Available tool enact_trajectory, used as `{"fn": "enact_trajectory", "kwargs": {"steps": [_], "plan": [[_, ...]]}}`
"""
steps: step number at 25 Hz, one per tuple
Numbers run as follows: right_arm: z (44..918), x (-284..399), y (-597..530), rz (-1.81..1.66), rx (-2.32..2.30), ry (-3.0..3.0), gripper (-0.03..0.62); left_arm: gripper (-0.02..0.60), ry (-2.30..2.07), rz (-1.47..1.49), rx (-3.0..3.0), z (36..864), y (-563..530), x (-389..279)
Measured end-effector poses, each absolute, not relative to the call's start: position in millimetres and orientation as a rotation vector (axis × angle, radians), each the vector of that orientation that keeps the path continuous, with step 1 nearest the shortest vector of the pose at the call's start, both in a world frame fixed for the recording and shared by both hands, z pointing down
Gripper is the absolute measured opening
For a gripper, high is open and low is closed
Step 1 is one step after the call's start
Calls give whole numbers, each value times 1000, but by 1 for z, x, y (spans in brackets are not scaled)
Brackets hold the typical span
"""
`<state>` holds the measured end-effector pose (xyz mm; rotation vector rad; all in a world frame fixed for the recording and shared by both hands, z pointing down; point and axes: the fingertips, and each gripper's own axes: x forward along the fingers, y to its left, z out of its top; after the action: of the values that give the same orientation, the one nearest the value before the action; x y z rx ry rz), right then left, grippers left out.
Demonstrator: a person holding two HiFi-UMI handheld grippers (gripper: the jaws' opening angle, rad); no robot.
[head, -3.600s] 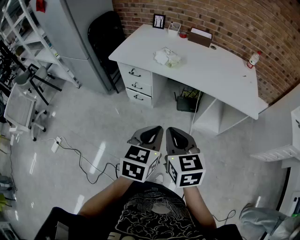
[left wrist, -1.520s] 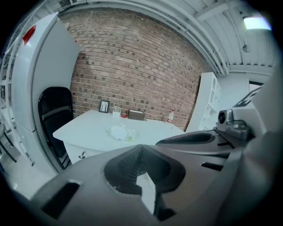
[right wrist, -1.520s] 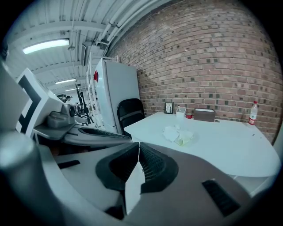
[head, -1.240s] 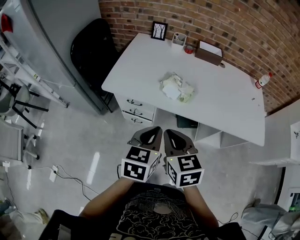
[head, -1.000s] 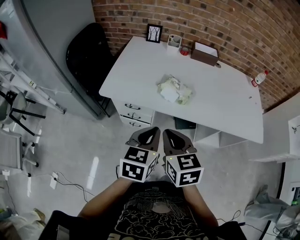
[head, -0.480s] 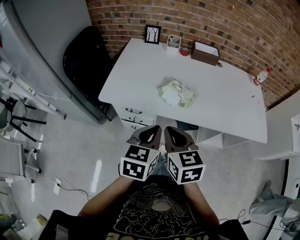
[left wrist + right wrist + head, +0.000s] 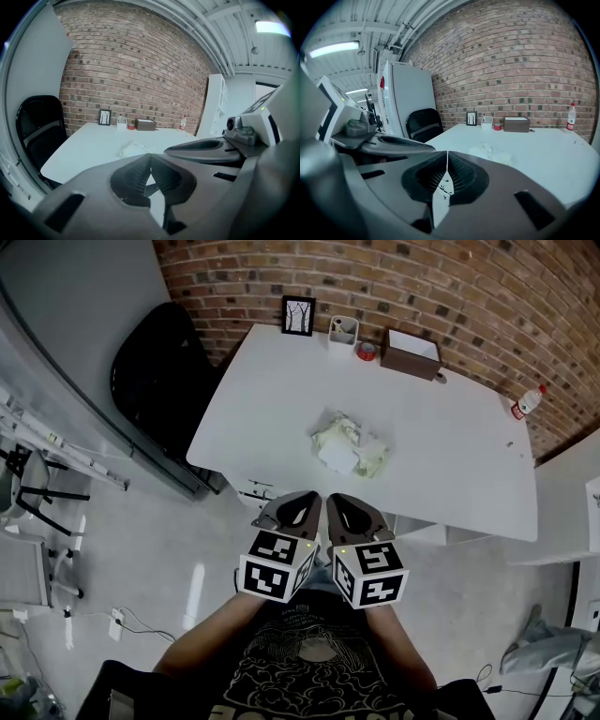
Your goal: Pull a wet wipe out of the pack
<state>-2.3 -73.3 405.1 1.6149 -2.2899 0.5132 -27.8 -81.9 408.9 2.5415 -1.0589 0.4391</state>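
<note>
Pack (image 7: 349, 444): crumpled, white and pale green, on the table (image 7: 450, 474), ahead of both sets of fingertips and well apart from them. Left gripper (image 7: 150, 157): pads pressed together at the tips, nothing between. Right gripper (image 7: 446, 154): likewise closed to a hairline seam, empty, just beside the left, short of the table edge. Beyond the pack, along the brick wall (image 7: 450, 282): frame (image 7: 298, 315), cup (image 7: 342, 331), box (image 7: 411, 352); bottle (image 7: 527, 404) far right. Black chair (image 7: 155, 371) to the fingers' left; pale floor (image 7: 122, 559) beneath.
</note>
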Motion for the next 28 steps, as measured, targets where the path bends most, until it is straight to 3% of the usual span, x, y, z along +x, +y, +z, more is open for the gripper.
{"fn": "enact_trajectory", "kwargs": {"steps": [28], "plan": [[463, 70, -227, 645, 1613, -2109, 20, 12, -956, 564, 2473, 463, -232, 41]]}}
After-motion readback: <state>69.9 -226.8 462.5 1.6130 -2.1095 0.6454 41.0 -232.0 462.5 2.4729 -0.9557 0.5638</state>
